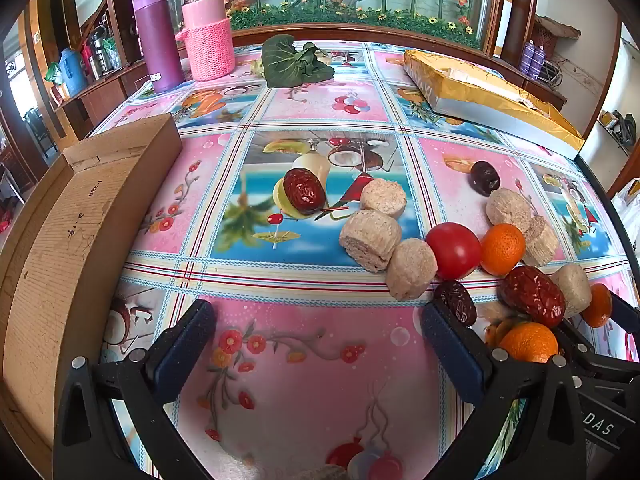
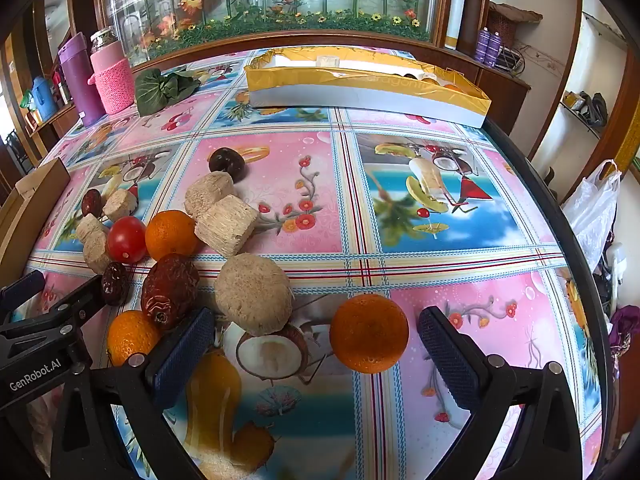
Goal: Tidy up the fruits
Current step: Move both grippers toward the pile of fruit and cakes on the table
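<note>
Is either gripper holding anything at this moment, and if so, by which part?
Nothing is held. The left gripper is open over bare tablecloth; the right gripper is open, with an orange between its fingers, untouched.

Both tongs, the left tongs (image 1: 318,354) and right tongs (image 2: 316,356), are black plastic frames with silver rivets and dark blue textured pads; white "GenRobot.AI" lettering marks one.
</note>
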`<action>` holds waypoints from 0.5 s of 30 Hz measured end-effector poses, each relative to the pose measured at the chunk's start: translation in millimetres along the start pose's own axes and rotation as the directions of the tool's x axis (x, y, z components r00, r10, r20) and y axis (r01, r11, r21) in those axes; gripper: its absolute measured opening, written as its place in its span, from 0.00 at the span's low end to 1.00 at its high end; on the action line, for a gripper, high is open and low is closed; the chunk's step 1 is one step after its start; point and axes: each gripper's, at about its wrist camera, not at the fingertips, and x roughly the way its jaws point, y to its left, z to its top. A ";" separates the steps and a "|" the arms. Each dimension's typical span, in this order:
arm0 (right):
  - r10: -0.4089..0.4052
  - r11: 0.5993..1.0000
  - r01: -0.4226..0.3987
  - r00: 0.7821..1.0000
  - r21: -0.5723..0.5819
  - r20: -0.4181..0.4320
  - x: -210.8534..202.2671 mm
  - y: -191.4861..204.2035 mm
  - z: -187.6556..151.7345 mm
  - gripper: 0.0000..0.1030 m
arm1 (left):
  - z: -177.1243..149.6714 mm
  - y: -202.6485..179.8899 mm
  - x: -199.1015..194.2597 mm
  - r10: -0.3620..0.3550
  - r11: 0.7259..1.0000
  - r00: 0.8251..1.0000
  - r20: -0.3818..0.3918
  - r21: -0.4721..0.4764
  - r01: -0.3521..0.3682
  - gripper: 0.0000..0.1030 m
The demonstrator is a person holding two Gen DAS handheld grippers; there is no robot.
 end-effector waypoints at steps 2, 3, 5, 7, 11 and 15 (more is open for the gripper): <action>0.000 1.000 0.000 1.000 0.000 -0.002 -0.2 -0.1 -0.2 0.99 | 0.0 0.0 0.1 0.000 1.000 1.000 -0.001 0.000 0.000 1.00; 0.000 1.000 0.000 1.000 0.000 -0.003 -0.3 -0.2 -0.3 0.99 | 0.1 -0.1 0.1 0.000 1.000 1.000 -0.001 0.000 0.000 1.00; 0.000 1.000 0.000 1.000 0.000 -0.003 -0.5 -0.4 -0.5 0.99 | 0.1 -0.2 0.2 0.000 1.000 1.000 -0.002 0.000 0.000 1.00; 0.000 1.000 0.000 1.000 0.000 -0.003 -0.8 -0.6 -0.7 0.99 | 0.1 -0.3 0.3 0.000 1.000 1.000 -0.002 0.000 0.000 1.00; -0.008 1.000 0.009 1.000 0.019 -0.003 -0.8 -0.7 -0.7 0.99 | -0.3 -0.2 -0.3 -0.004 1.000 1.000 -0.010 0.008 0.004 1.00; -0.034 0.997 0.037 0.999 0.064 -0.039 -0.9 0.3 0.8 0.99 | -4.2 1.7 -2.7 -0.028 0.998 0.999 -0.029 0.051 0.029 1.00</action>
